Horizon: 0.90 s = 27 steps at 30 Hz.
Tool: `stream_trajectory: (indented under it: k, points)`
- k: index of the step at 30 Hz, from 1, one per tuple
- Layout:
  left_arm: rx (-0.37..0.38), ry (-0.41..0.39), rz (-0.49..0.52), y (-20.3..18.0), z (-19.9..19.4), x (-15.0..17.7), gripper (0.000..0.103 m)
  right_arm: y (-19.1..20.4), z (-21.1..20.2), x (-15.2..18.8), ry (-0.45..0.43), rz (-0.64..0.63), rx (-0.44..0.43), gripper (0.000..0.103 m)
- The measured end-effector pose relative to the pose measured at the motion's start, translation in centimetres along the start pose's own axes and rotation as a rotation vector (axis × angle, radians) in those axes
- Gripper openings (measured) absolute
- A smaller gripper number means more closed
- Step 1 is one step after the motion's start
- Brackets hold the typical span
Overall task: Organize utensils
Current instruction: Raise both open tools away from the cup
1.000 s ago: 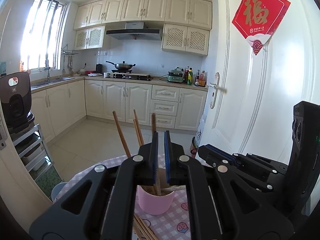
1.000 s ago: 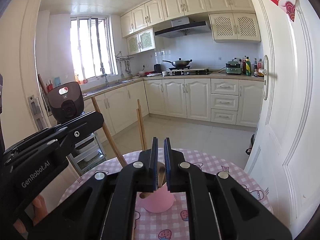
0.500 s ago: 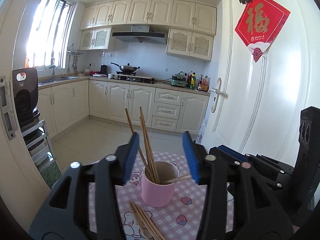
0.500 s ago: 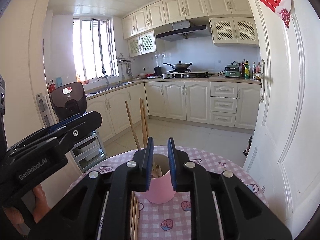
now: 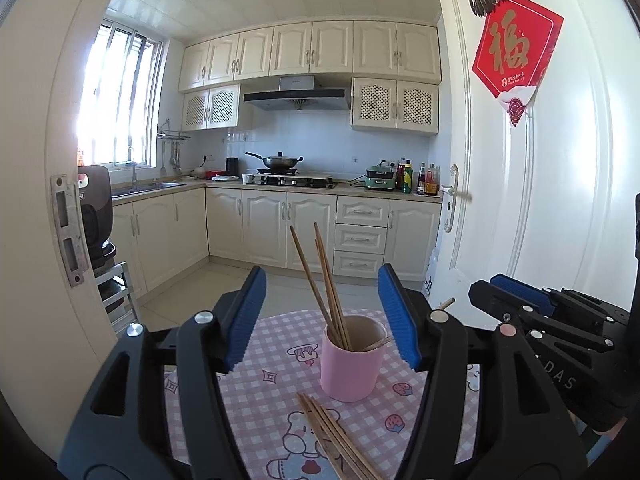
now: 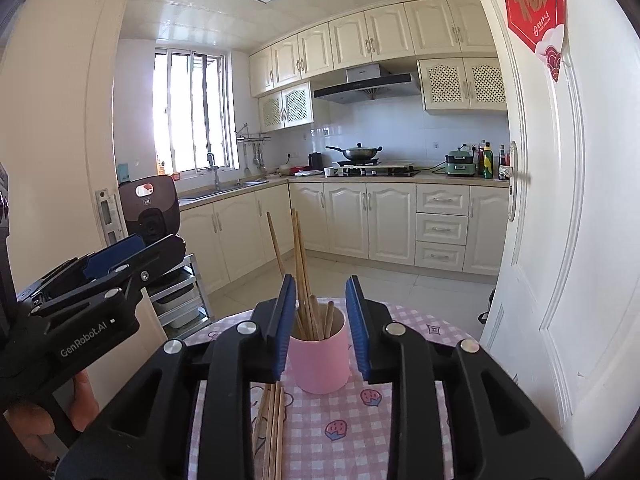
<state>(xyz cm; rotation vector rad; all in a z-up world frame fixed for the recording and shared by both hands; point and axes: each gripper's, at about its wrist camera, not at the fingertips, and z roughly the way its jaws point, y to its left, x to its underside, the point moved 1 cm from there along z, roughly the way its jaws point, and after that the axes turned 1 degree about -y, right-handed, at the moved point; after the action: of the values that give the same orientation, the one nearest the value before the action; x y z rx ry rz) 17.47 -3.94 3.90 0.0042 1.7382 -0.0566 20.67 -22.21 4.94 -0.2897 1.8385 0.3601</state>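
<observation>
Left claw (image 5: pixel 320 320) spread wide, empty; right claw (image 6: pixel 320 324) apart, empty, framing pink cylindrical cup (image 6: pixel 320 360) at frame centre. Loose wooden chopsticks (image 6: pixel 272 424) lay on checked table (image 6: pixel 360 432), lower centre. Best approach: descend low, pinch one pair mid-length, avoid scattering bundle.

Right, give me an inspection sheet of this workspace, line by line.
Surface: round table with pink checked cloth, cartoon prints.
Job's things: pink cup upright, several chopsticks in the cup; loose chopsticks lying flat on the cloth, near side of the cup.
Clutter: nothing seen on the table.
Grippers: left gripper open wide, holding nothing; right gripper open, its fingers either side of the cup in its own view, contact cannot be told.
Cables: nothing seen.
Surroundings: white door at right; kitchen cabinets and wok on the stove behind.
</observation>
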Motion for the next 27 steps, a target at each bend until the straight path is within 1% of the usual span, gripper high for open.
stream_trajectory:
  k: [3, 6, 8, 10, 12, 14, 16, 18, 23, 24, 27]
  points:
    - [-0.014, -0.023, 0.005, 0.1, -1.1, 0.3, 0.061, 0.7, -0.8, 0.5, -0.011, -0.018, 0.000, 0.026]
    - [-0.017, -0.035, 0.010, 0.3, -2.0, 0.6, 0.062, 1.4, -1.6, 1.1, -0.022, -0.037, 0.004, 0.030]
    - [-0.025, -0.048, 0.023, 0.2, -2.6, 0.9, 0.065, 1.7, -2.1, 1.4, -0.032, -0.048, 0.007, 0.034]
    - [-0.022, -0.048, 0.021, 0.3, -2.9, 1.2, 0.067, 1.8, -2.6, 1.7, -0.043, -0.055, 0.010, 0.046]
    - [-0.015, -0.044, 0.011, 0.5, -3.2, 1.6, 0.071, 1.9, -3.0, 2.0, -0.052, -0.052, 0.011, 0.052]
    - [-0.020, -0.040, 0.016, 0.7, -3.4, 2.1, 0.071, 1.9, -3.3, 2.2, -0.057, -0.047, 0.011, 0.053]
    - [-0.034, -0.039, 0.032, 0.7, -3.5, 2.5, 0.072, 2.0, -3.4, 2.6, -0.054, -0.058, 0.017, 0.057]
    - [-0.036, -0.035, 0.035, 0.9, -3.6, 3.1, 0.076, 2.1, -3.4, 3.0, -0.049, -0.068, 0.023, 0.061]
    - [-0.049, 0.005, 0.030, 1.5, -3.0, 4.5, 0.083, 2.2, -2.8, 4.2, -0.007, -0.067, 0.007, 0.068]
    - [-0.047, 0.024, 0.029, 1.6, -2.8, 4.9, 0.084, 2.1, -2.6, 4.4, 0.002, -0.067, 0.005, 0.068]
    - [-0.034, 0.116, 0.019, 2.4, -1.5, 6.1, 0.084, 2.0, -2.1, 5.2, 0.031, -0.070, 0.008, 0.070]
